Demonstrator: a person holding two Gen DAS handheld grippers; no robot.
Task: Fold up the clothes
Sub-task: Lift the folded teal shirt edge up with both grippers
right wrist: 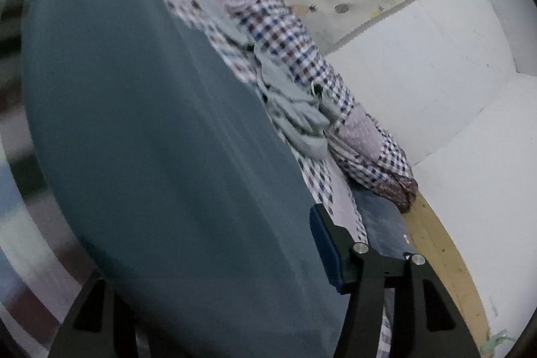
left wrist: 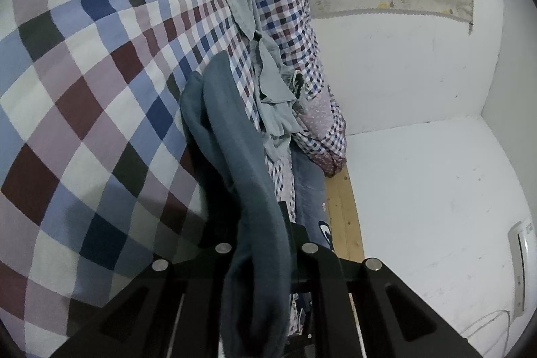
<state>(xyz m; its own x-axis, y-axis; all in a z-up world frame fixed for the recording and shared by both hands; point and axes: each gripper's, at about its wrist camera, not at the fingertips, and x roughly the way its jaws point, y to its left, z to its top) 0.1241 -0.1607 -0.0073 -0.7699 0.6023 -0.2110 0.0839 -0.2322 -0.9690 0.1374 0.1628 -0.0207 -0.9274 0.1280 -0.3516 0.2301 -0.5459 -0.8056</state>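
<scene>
We see our left gripper [left wrist: 260, 244] clenched on a dark teal garment [left wrist: 235, 136], its 2 jaws pressed against a bunched fold that rises ahead of them over the checked bedsheet [left wrist: 84, 89]. In the right wrist view the same teal cloth [right wrist: 151, 130] hangs broad and blurred across most of the frame, covering the left finger of our right gripper [right wrist: 235, 257]; the blue-padded right finger [right wrist: 327, 244] stands apart from the cloth edge, so we cannot tell whether that claw grips anything. A crumpled pale grey garment [left wrist: 272, 89] lies beside a rolled checked quilt [left wrist: 292, 22] along the white wall [left wrist: 419, 72]. A folded blue item [right wrist: 382, 223] rests by the wooden bed edge [right wrist: 439, 244].
</scene>
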